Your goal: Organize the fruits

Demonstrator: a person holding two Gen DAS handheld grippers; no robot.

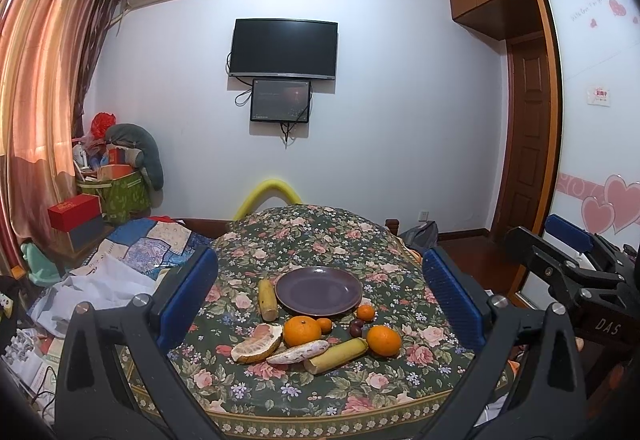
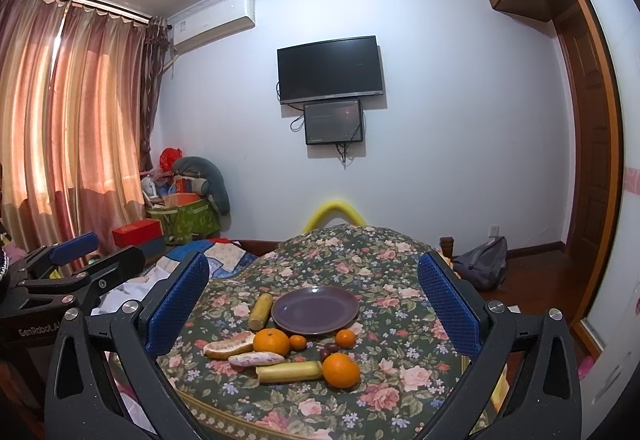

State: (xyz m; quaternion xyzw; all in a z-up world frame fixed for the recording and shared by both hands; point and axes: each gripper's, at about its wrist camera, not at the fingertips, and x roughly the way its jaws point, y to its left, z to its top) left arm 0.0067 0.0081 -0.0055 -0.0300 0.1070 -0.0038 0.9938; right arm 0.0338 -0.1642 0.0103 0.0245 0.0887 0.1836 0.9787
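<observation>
A purple plate [image 1: 319, 290] [image 2: 315, 310] sits empty on the floral-cloth table [image 1: 320, 240] [image 2: 380, 392]. In front of it lie two large oranges [image 1: 302, 330] [image 1: 383, 340], two small oranges [image 1: 365, 312] [image 1: 325, 325], dark small fruits [image 1: 356, 326], a pomelo piece [image 1: 256, 343], a sweet potato [image 1: 298, 352] and two yellow cane pieces [image 1: 267, 299] [image 1: 336, 355]. My left gripper [image 1: 320, 304] is open and empty, held back above the near fruits. My right gripper [image 2: 314, 312] is open and empty, also short of the fruit; it shows at the right in the left wrist view [image 1: 568, 240].
A cluttered bed with quilts [image 1: 132, 252] lies left of the table, with boxes and a green bag [image 1: 120, 192] beyond. A grey backpack [image 2: 482, 262] sits on the floor at right. A TV [image 1: 284, 48] hangs on the far wall.
</observation>
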